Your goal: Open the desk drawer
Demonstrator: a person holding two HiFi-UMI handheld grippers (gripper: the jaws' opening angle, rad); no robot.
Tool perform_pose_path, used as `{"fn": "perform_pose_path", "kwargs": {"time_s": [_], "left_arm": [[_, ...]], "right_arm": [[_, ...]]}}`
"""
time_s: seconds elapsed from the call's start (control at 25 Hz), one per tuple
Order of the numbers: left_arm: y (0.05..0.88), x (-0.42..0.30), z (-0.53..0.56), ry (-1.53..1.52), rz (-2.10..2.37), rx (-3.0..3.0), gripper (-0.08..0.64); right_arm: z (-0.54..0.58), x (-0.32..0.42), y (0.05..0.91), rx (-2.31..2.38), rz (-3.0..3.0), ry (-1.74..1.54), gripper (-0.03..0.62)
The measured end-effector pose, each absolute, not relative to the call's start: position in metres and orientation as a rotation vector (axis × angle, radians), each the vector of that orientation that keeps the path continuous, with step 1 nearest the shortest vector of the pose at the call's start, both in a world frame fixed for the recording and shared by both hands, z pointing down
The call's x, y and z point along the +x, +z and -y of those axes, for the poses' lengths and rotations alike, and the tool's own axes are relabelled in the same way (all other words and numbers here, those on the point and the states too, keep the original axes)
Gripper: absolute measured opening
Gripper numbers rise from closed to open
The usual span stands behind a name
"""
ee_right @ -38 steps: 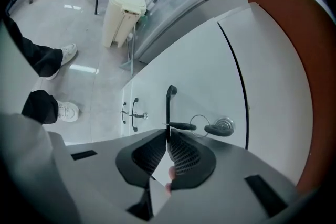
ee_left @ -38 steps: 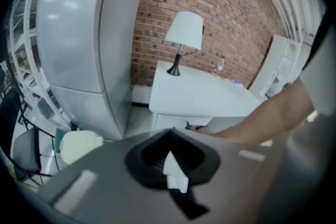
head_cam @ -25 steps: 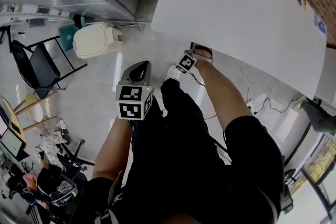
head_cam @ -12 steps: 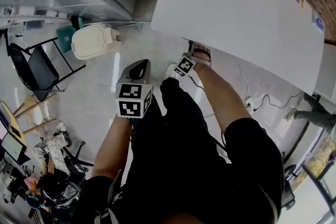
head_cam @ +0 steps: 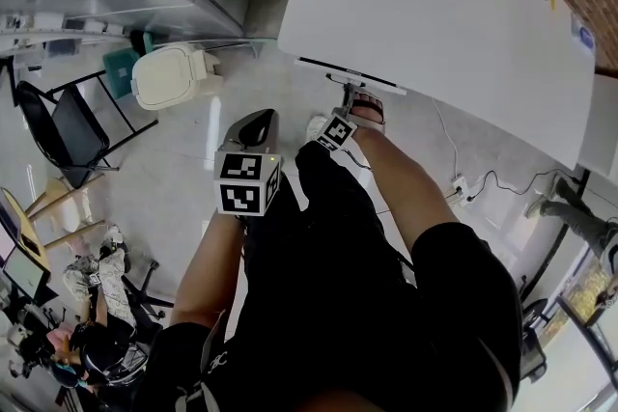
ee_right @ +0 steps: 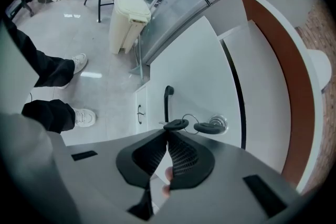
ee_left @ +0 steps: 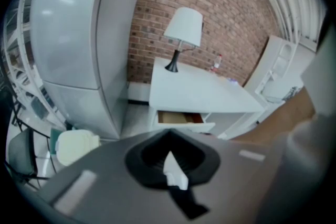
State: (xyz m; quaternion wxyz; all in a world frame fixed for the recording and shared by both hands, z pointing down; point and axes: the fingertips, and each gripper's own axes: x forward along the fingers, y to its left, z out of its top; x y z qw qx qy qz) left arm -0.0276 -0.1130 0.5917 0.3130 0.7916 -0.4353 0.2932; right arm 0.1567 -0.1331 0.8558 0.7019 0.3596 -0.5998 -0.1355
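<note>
Now right tool [ee_right: 168,132] clamped on black drawer handle [ee_right: 167,102], keys [ee_right: 202,127] dangling beside; drawer [ee_left: 182,126] partly out under tabletop [head_cam: 435,24]; left tool [ee_left: 169,136] closed, empty, well apart.

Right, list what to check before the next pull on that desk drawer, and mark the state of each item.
1. Right gripper shut on the black bar handle: ok, jaws closed at its near end.
2. White desk drawer started out of the white desk: ok, partly open, wooden inside showing.
3. Black key head hanging from the round metal lock clear of the jaws: not ok, it sits right at the tips.
4. Left gripper free to help: ok, shut and holding nothing.
5. Travel left in the drawer: cannot tell, its runners are not visible.
</note>
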Motion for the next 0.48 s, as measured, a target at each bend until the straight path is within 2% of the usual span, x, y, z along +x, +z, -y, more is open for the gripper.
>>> {"fn": "perform_pose_path", "kwargs": {"time_s": [0.48], "left_arm": [[0.596,-0.036,0.115,0.776,1.147,2.073,-0.002]], "right_arm": [[0.115,0.154,0.858,0.765,1.331,-0.327,0.012]]}}
